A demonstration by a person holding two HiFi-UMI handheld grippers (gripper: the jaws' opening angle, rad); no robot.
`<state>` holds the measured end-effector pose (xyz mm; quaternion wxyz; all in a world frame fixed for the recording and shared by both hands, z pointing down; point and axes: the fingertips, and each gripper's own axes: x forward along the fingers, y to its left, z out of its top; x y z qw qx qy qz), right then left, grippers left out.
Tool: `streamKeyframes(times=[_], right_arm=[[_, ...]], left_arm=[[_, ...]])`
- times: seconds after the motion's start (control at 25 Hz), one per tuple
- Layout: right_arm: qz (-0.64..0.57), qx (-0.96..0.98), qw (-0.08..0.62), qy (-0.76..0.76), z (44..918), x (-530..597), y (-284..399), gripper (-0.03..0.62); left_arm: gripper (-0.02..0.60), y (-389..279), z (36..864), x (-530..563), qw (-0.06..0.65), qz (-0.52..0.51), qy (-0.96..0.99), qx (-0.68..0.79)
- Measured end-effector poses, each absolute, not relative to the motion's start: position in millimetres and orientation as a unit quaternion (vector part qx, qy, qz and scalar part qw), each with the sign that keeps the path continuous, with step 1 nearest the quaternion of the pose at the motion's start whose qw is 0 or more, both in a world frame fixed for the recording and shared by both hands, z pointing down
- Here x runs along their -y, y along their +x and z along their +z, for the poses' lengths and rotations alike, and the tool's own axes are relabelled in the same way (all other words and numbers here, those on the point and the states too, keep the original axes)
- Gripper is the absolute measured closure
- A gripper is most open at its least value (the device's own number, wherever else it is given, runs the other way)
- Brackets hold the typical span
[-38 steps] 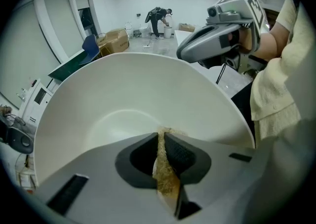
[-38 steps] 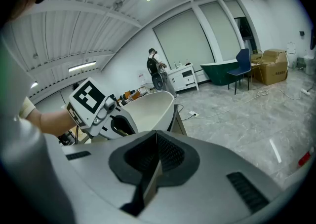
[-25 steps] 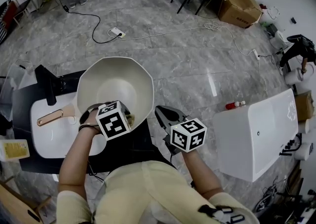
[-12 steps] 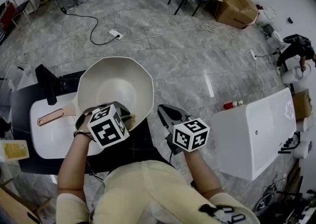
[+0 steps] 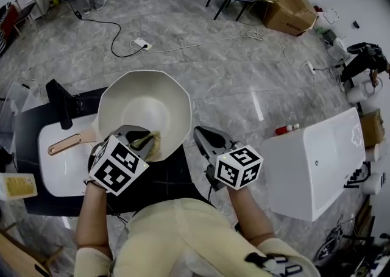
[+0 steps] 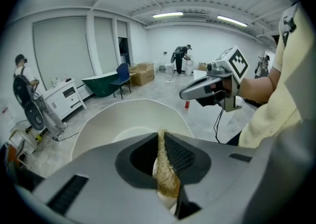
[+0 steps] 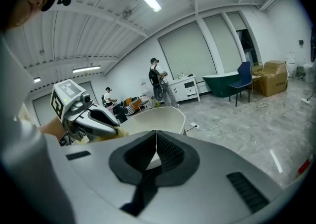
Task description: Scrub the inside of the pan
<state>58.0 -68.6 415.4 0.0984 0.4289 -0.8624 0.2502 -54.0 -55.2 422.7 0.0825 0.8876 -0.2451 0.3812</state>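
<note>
A: Grey marble floor (image 5: 231,80) with cables trailing over it, and close in a dark counter (image 5: 173,175) with a white sink (image 5: 58,169). How do the fingers stand?

B: The left gripper (image 6: 163,161) has its jaws clamped on a yellowish scrub pad (image 6: 166,181), a thin strip pinched between them. The right gripper (image 7: 156,149) has its jaws pressed together on nothing, and it hangs just right of the pan (image 5: 143,108).

A: And the pan itself?

B: Cream and many-sided, it sits at the right end of the sink with its copper handle (image 5: 64,144) pointing left. The pad lies against the inner wall, low down at the near rim.

A: What could go wrong?

B: My guess is that, since neither gripper holds the pan, a hard stroke may send it sliding or rock it. The pad is also caught by a narrow edge, so a sideways drag could pull it out of the jaws.

A: Any change from a second ago?

B: The left gripper's marker cube has swung down and to the left, toward the person, while the pad stays at the near wall. The pan and the right gripper have hardly shifted
</note>
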Motion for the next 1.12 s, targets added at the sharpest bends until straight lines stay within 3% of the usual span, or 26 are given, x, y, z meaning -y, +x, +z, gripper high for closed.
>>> streamKeyframes(times=[0.64,1.12], right_arm=[[0.236,0.879,0.082,0.407,396,62,40,0.579],[0.211,0.890,0.088,0.394,389,63,28,0.579]], left_arm=[[0.534,-112,396,48,0.176,0.210,0.869,0.411],[0.534,-143,385,53,0.199,0.128,0.840,0.489]])
